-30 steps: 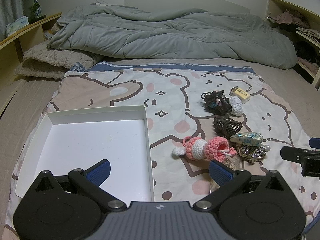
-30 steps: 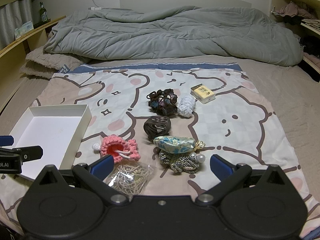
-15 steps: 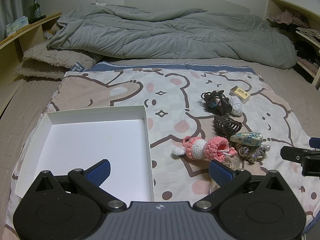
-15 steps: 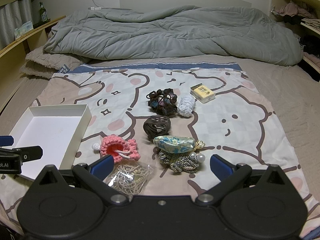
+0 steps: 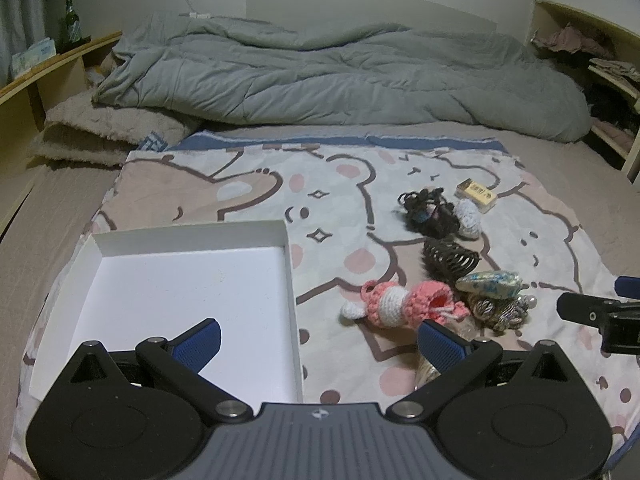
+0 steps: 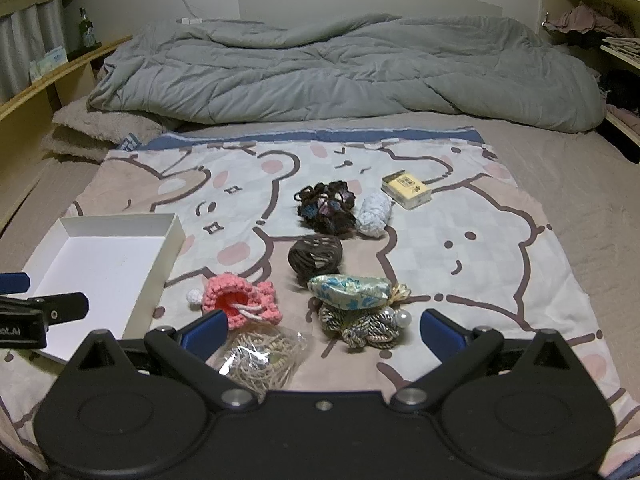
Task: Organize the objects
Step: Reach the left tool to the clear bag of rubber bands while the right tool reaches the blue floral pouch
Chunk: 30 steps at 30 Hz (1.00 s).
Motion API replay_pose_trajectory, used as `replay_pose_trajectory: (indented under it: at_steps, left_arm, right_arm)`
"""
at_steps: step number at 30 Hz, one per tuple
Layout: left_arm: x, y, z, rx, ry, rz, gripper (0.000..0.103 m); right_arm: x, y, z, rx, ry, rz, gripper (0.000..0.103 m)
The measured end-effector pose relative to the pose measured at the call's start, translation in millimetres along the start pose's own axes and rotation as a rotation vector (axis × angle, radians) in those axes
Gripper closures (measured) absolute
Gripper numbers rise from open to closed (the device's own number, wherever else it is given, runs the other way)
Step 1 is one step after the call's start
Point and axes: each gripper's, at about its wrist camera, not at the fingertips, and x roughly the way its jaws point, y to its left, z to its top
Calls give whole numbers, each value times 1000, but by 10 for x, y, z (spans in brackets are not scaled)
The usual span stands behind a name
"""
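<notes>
Hovering wide open and empty, the left gripper (image 5: pixel 318 340) and right gripper (image 6: pixel 324 330) flank one white box (image 5: pixel 188 236) and eight small items beside it on the bear-print sheet (image 6: pixel 460 240), including a pink crochet pouch (image 6: pixel 240 300).

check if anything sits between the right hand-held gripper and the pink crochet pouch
Nothing visible does. The right hand-held gripper is open, and the pink crochet pouch lies just ahead of its left finger. The bagged cords lie nearer, beside that path.

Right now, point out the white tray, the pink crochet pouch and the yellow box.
white tray (image 5: pixel 192 236): left wrist view, far wall.
pink crochet pouch (image 6: pixel 240 295): right wrist view, rim.
yellow box (image 6: pixel 406 189): right wrist view, top face.
</notes>
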Motion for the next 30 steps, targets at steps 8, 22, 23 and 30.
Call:
replay_pose_trajectory:
  at_steps: [8, 22, 23, 30]
  left_arm:
    - [-54, -112, 131, 20, -104, -32, 0]
    - [258, -517, 317, 127, -90, -113, 0]
    - [296, -549, 320, 127, -76, -119, 0]
    - [604, -774, 216, 164, 26, -144, 0]
  right_arm:
    - [-38, -65, 126, 38, -83, -34, 0]
    - [213, -558, 353, 170, -140, -59, 0]
    - [244, -589, 352, 181, -133, -61, 0]
    - [519, -798, 342, 261, -47, -67, 0]
